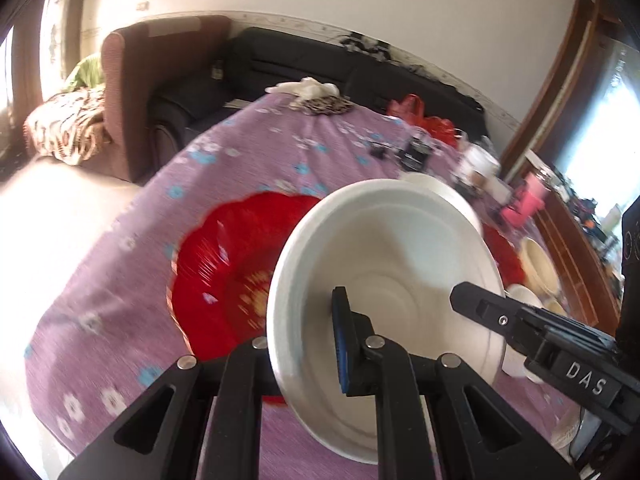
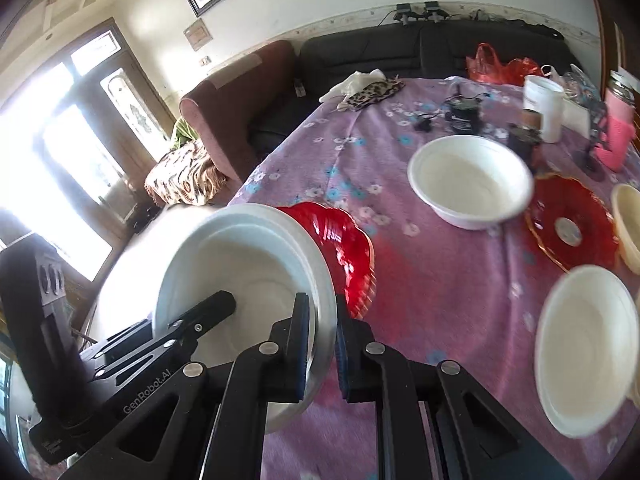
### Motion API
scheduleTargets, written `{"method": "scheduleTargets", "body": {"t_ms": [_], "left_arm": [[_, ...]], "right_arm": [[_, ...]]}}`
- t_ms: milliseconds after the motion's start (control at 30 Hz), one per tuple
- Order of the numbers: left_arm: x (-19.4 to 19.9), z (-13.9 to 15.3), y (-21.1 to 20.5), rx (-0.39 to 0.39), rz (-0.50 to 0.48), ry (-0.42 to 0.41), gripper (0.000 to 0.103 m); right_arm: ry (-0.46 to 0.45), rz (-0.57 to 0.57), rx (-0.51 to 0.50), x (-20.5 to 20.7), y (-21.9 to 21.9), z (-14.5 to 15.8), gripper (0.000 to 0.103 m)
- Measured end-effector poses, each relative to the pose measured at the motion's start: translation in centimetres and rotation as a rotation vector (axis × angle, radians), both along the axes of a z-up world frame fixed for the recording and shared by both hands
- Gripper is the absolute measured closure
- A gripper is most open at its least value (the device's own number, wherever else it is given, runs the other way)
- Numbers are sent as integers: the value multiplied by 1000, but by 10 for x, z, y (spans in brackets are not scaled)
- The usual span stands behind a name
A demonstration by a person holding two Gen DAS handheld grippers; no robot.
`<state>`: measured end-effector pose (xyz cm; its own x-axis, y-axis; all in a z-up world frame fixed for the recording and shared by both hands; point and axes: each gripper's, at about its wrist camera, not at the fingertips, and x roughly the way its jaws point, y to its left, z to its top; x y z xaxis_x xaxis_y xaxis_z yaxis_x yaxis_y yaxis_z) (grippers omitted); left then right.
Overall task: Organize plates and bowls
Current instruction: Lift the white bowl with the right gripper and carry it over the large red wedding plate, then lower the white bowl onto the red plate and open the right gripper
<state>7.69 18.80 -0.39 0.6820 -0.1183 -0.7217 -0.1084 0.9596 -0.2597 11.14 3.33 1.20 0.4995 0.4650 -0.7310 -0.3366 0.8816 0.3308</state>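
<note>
A: While the white bowl [image 1: 384, 280] is held tilted above the purple tablecloth [image 1: 120, 264], which claws are clamped on it?

B: Both. The left gripper [image 1: 304, 344] is closed on the bowl's near rim, one blue-padded finger [image 1: 342, 344] being seen inside the bowl and the other hidden behind its wall. In the right wrist view the right gripper [image 2: 324, 344] is pinched on the rim of the same white bowl [image 2: 244, 292], one pad inside, one outside.

A: Is each claw seen from the other camera?

B: Yes. The right gripper [image 1: 472, 300] is seen reaching in over the bowl's right side, and the left gripper [image 2: 224, 304] is seen inside the bowl at its left.

A: What is placed nearest the held bowl?

B: A red scalloped plate [image 1: 224, 276] is laid flat on the cloth just behind and under the bowl; in the right wrist view the same red plate [image 2: 348, 256] shows past the bowl's right rim.

A: And further from the held bowl?

B: A second white bowl [image 2: 472, 180] is set upright beyond it, to the right. Beside that, a second red plate [image 2: 568, 228] with a gold edge is laid flat. A third white bowl [image 2: 584, 344] is seen well to the right, blurred. A cream bowl [image 2: 628, 224] is cut off by the frame edge.
</note>
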Motion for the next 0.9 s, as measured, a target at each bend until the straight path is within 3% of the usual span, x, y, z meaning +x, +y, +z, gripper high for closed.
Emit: {"method": "scheduleTargets", "body": {"t_ms": [433, 667, 733, 800, 900], "left_arm": [[57, -54, 32, 12, 68, 150, 88], [66, -65, 34, 47, 95, 174, 83], [66, -65, 33, 45, 86, 175, 76], [66, -64, 31, 51, 85, 173, 57], [62, -62, 31, 53, 92, 167, 55]], "right_arm": [[124, 10, -54, 63, 43, -64, 90], [131, 19, -75, 74, 54, -77, 90], [127, 22, -70, 74, 55, -77, 89], [125, 24, -61, 73, 57, -78, 89], [97, 15, -75, 70, 58, -77, 83]]}}
